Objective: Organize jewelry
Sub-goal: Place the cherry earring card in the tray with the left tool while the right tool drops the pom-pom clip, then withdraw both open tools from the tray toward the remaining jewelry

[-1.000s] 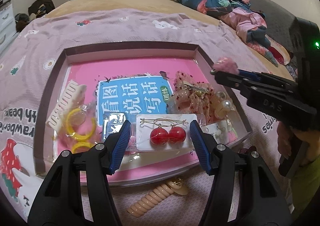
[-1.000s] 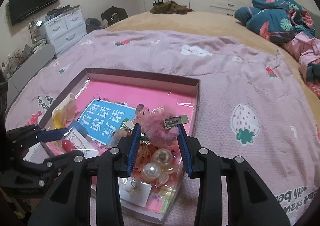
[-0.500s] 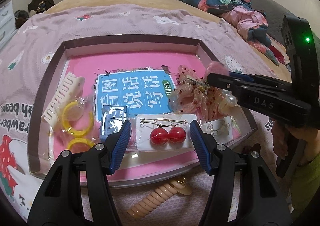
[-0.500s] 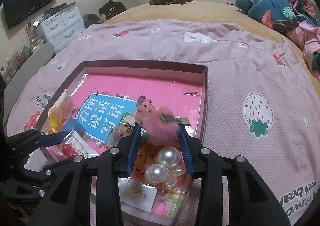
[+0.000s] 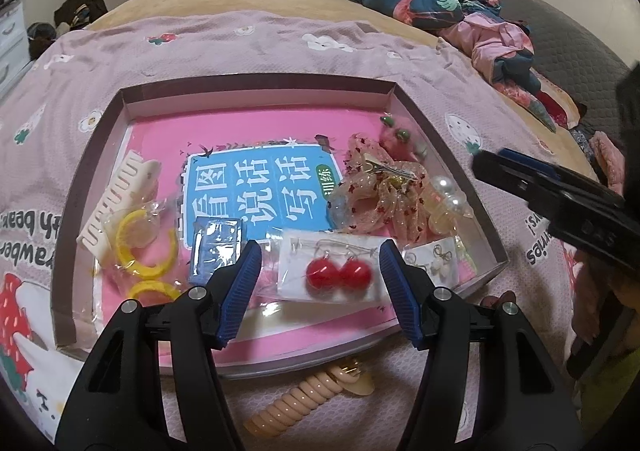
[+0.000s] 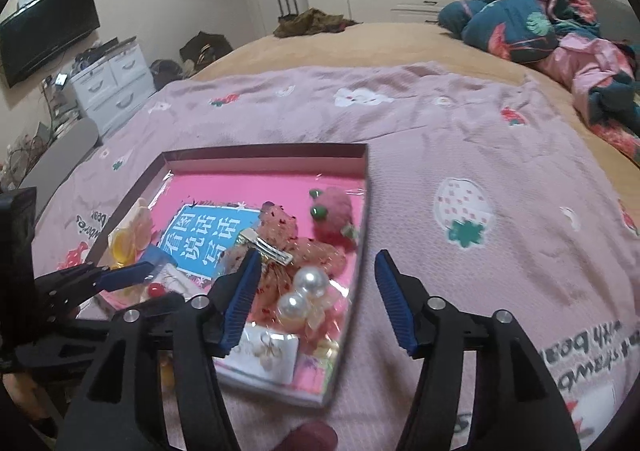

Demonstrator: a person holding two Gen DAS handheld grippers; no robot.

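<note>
Inside, one box [image 5: 256, 87] holds two red earrings [image 5: 339, 274].

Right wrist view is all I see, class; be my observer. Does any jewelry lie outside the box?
Observer: Yes. A beige spiral hair clip lies on the blanket, just outside the box's near wall.
Operator: What is the left gripper lined up on?
Observer: The left gripper is open, its fingers framing a card with two red ball earrings inside the box.
</note>
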